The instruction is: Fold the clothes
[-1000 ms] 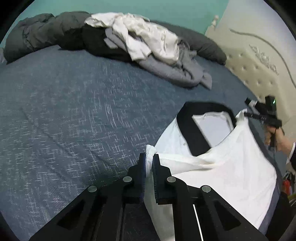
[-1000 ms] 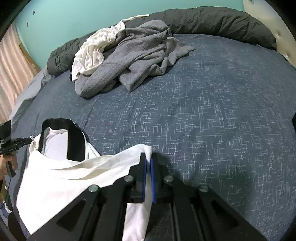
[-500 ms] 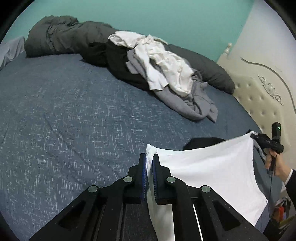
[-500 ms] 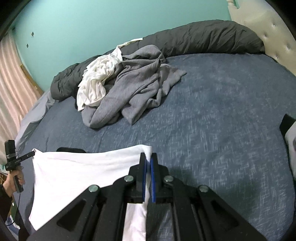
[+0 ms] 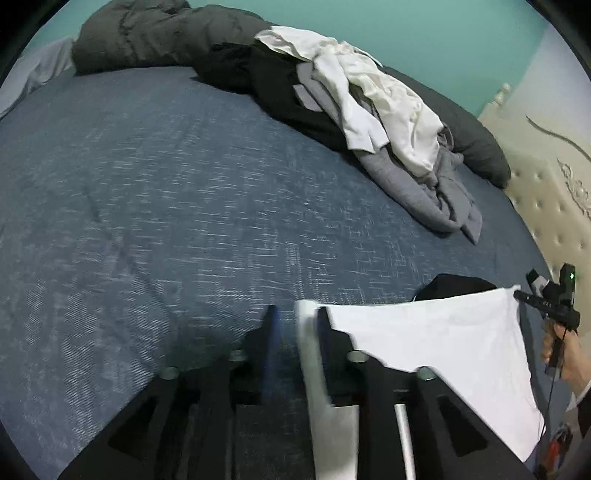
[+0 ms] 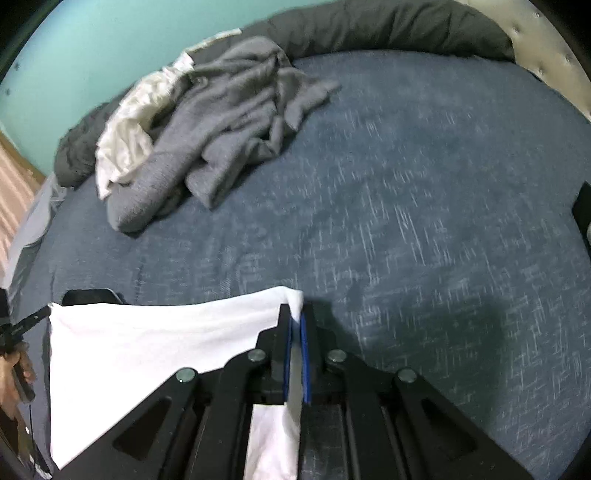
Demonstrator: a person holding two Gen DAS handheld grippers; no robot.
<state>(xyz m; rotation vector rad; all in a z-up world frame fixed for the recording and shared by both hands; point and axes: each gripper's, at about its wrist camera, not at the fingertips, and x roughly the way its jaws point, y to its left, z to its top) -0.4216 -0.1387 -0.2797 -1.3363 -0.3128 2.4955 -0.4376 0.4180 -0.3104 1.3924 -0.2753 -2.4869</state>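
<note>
Left tool (image 5: 295,332), bottom centre of its own view, has its two fingers spread apart w/ a clear gap; the white corner of the shirt (image 5: 436,332) lies against the inner face of the right-hand finger only, blurred, so it looks released, not pinched. Right tool (image 6: 295,332), bottom centre of the right wrist view, has its blue pads pressed together on the other top corner of the same shirt (image 6: 155,343), cloth visible betw. them and hanging below.

Shirt sits low in both frames: lower right in the left view, lower left in the right view, top edge stretched roughly straight across betw. the two tools. A black bit (image 5: 458,286) pokes out just behind that edge, prob. the collar or trim folded under. Holding both corners apart keeps the fold line taut so the doubled layers lie flat on the blue bed (image 5: 184,206) w/o wrinkles.

Judgement: the fold is laid down and the left side lets go first, right side likely next.

Pile of unfolded clothes (image 5: 369,110), grey, white and black, waits at upper right of the left view, well apart from the shirt. Dark duvet (image 6: 369,26) runs along the top; cream headboard (image 5: 554,177) at right edge.
</note>
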